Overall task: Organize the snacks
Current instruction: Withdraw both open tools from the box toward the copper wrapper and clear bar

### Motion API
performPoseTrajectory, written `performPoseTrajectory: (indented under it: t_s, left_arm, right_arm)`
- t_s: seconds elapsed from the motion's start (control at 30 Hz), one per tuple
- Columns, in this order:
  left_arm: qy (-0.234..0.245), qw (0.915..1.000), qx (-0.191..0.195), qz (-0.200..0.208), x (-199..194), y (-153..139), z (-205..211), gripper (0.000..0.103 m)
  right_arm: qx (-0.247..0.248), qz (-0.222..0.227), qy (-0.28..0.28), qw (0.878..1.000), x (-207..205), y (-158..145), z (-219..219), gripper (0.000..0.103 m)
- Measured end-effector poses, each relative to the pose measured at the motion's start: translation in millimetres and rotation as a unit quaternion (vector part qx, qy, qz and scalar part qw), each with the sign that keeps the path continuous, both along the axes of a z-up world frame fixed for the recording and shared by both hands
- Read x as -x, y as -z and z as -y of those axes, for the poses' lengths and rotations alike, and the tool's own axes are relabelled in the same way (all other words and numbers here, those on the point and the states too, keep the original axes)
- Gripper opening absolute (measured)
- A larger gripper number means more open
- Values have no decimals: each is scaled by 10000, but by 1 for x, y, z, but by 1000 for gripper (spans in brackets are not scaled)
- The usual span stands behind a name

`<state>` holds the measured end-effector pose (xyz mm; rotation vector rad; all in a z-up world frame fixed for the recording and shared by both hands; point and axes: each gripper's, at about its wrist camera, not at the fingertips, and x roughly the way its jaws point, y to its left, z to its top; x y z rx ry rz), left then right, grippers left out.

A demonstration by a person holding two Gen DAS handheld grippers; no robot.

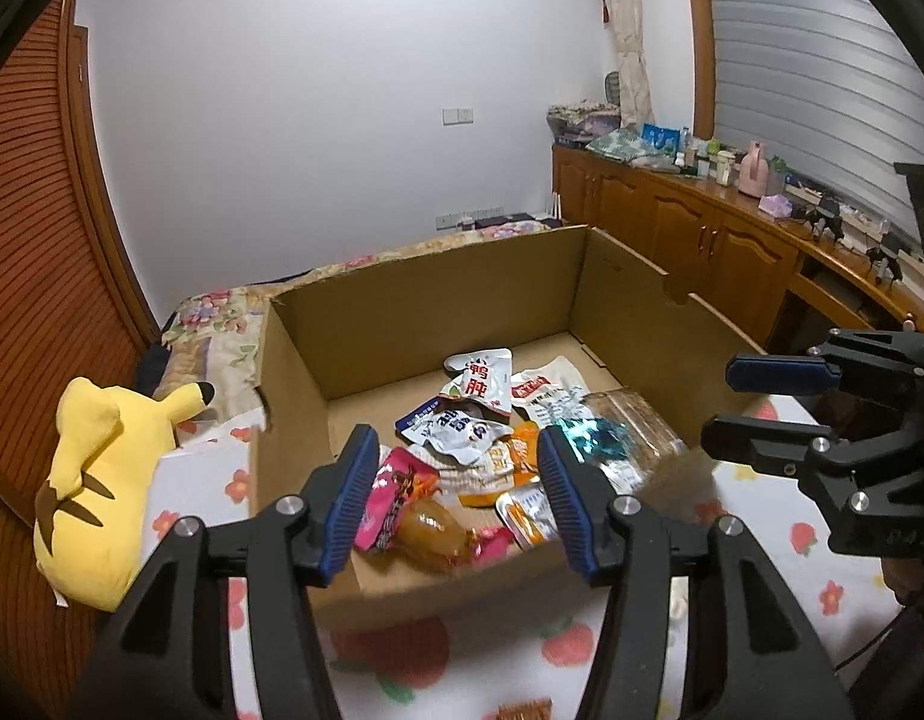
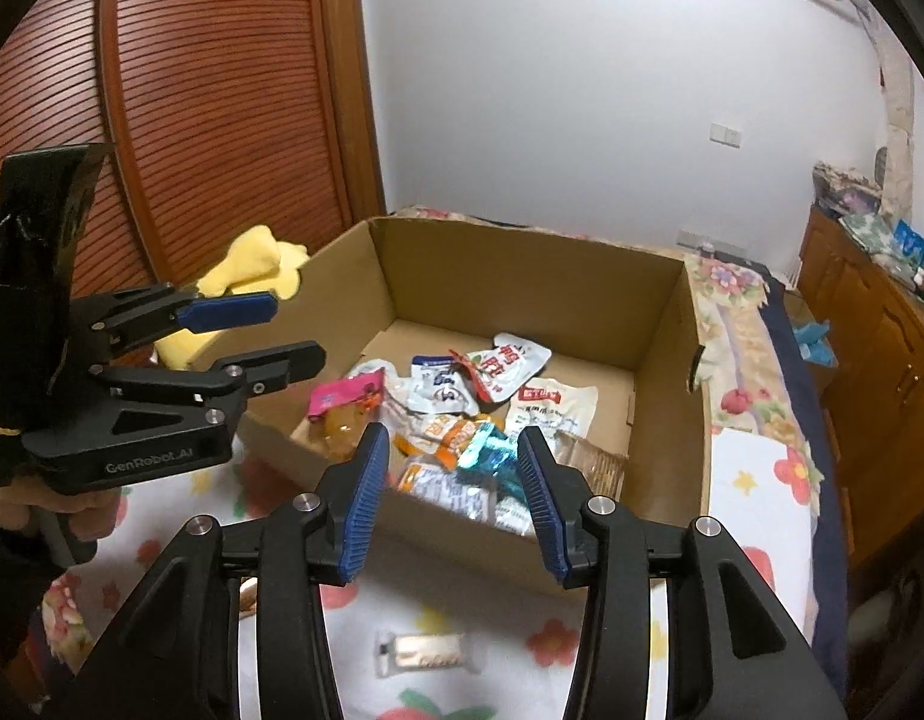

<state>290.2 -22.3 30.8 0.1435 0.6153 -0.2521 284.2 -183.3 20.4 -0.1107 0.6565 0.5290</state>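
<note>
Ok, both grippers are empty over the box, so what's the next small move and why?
Probably lower the right gripper toward the clear-wrapped snack bar on the floral sheet. It lies outside the cardboard box, just below the open fingers, while the other snacks are already inside.

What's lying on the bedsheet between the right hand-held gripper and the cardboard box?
A clear-wrapped snack bar lies on the floral sheet, short of the cardboard box, seen in the right wrist view.

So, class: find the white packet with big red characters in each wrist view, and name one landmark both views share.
Left wrist view: the white packet lies centre, at the far edge of the snack pile.
Right wrist view: the same packet lies just right of centre, again at the pile's far edge.
Shared landmark: the cardboard box.
</note>
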Motion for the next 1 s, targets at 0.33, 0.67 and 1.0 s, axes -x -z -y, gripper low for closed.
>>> performPoseTrajectory:
  t_s: [0.33, 0.67, 1.0]
  left_arm:
    - [29, 9999, 100, 105, 63, 2, -21, 66]
    - [65, 9995, 67, -289, 95, 48, -28, 69]
    - [37, 9963, -13, -856, 97, 109, -23, 68]
  right_arm:
    - [-23, 53, 100, 9999, 57, 0, -2, 52]
    - [115, -187, 200, 9996, 87, 33, -3, 54]
    - [156, -501, 308, 9981, 91, 71, 0, 54]
